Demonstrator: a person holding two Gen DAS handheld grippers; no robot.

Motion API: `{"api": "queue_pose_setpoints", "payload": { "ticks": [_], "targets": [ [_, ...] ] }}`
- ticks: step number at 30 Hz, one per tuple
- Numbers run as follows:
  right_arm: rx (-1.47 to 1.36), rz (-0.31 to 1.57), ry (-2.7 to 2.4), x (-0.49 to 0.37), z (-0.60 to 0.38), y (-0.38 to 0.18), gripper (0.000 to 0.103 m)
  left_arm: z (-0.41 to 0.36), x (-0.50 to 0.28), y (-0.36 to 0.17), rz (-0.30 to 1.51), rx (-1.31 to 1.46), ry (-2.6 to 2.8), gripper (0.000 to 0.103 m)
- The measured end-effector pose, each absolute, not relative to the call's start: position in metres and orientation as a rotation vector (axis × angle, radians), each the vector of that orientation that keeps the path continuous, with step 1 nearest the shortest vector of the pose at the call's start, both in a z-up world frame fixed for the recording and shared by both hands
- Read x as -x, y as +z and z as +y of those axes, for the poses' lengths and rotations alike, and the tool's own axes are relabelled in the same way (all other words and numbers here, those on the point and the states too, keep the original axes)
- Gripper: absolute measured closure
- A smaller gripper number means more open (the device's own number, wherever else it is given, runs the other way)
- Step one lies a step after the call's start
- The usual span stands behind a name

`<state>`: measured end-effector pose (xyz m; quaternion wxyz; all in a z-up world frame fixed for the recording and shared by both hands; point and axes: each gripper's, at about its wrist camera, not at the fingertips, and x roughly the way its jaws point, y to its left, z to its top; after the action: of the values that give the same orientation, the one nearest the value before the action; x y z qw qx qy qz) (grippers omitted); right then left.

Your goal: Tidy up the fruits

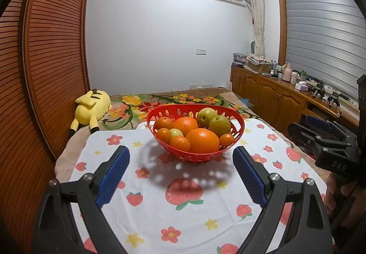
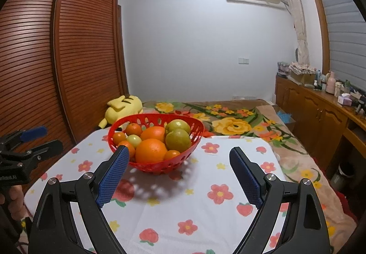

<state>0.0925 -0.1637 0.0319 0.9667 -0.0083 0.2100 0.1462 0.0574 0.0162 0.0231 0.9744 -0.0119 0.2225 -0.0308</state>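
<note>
Tablecloth [image 1: 183, 212]: fruit basket [image 1: 195, 155] beyond left gripper [image 1: 180, 158]

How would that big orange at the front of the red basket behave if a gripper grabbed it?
The big orange looks round and firm, so it would probably roll once set on the cloth. It lies against smaller fruit, so lifting it may shift them. Its skin looks glossy, possibly slippery.
</note>
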Motion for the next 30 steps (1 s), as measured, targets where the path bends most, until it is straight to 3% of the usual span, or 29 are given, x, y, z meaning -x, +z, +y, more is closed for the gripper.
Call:
{"api": "queue_pose_setpoints", "payload": {
  "ticks": [30],
  "targets": [
    [0.016, 0.438, 0.275, -0.086, -0.167, 0.016, 0.012, 0.031, -0.053, 0.001, 0.469, 0.052, -0.033, 0.01]
  ]
}}
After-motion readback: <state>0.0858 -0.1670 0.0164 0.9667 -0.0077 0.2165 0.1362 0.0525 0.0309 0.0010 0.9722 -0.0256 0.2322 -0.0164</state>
